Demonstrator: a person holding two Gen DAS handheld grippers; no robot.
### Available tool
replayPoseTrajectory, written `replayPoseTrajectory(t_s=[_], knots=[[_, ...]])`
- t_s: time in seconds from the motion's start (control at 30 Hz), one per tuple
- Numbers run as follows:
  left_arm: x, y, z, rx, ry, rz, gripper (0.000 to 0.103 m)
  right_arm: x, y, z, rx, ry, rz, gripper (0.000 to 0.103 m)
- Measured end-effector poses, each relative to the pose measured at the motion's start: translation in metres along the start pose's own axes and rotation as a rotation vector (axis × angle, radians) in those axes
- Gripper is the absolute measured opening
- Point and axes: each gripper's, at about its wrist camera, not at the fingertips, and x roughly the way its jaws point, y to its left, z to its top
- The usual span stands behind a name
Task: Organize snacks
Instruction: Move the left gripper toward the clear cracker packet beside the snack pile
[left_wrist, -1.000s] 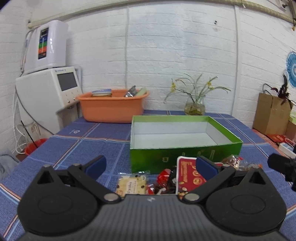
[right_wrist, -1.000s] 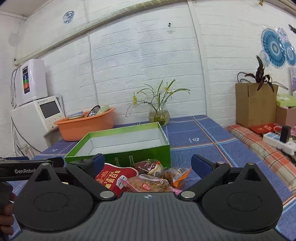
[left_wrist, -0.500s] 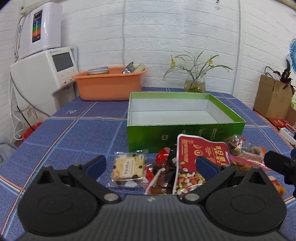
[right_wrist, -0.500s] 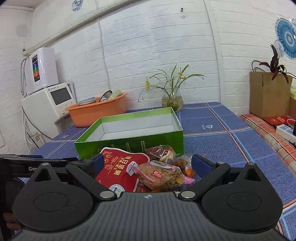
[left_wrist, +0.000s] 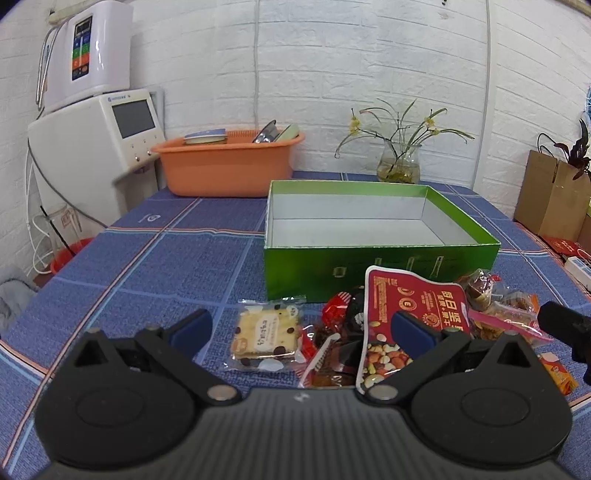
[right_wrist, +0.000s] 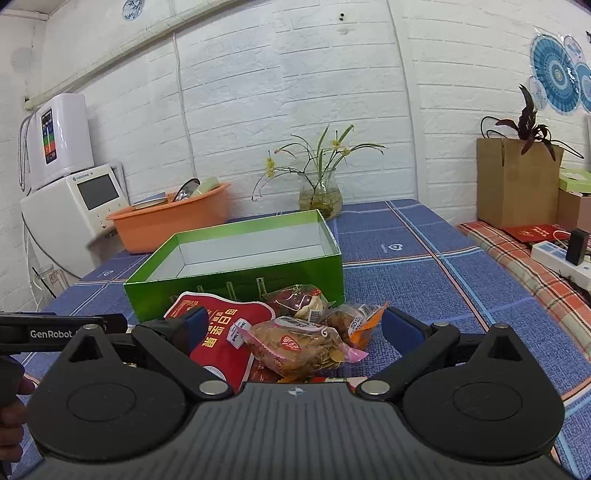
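Note:
An open green box (left_wrist: 369, 273) (right_wrist: 236, 284) with a bare white inside stands on the blue checked tablecloth. A pile of snack packets lies in front of it: a red nut pouch (left_wrist: 417, 306) (right_wrist: 221, 332), a clear biscuit pack (left_wrist: 264, 334), and a clear bag of brown snacks (right_wrist: 303, 345). My left gripper (left_wrist: 301, 326) is open, its fingers either side of the biscuit pack and red pouch. My right gripper (right_wrist: 291, 321) is open over the brown snack bag. Both are empty.
An orange basin (left_wrist: 225, 166) with dishes stands behind the box, next to a white appliance (left_wrist: 92, 147). A glass vase with flowers (left_wrist: 399, 162) stands at the back. A cardboard box with a plant (right_wrist: 517, 184) and a power strip (right_wrist: 561, 258) are at the right.
Both grippers have risen and tilted down, so the snack pile and the box's inside show more fully. Both stay open.

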Motion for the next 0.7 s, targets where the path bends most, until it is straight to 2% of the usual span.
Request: replayPoseTrajectory(t_s=[0.27,0.43,0.5,0.57,0.7], knots=[[-0.001,0.0,-0.003,0.023,-0.018,0.023,0.103,0.001,0.004,0.0,-0.027,0.008,0.004,0.103],[-0.007,-0.004,-0.012,0.102,-0.066,0.026,0.103,-0.001,0.008,-0.001,-0.066,0.004,-0.009,0.103],[-0.006,-0.004,-0.015,0.118,-0.062,0.03,0.103,0.0,0.008,-0.003,-0.074,0.007,-0.009,0.103],[-0.005,-0.002,-0.015,0.111,-0.054,0.014,0.103,0.002,0.008,-0.004,-0.071,0.02,-0.008,0.103],[-0.013,0.004,-0.02,0.115,-0.094,-0.016,0.103,0.004,0.009,-0.005,-0.074,0.034,0.01,0.103]])
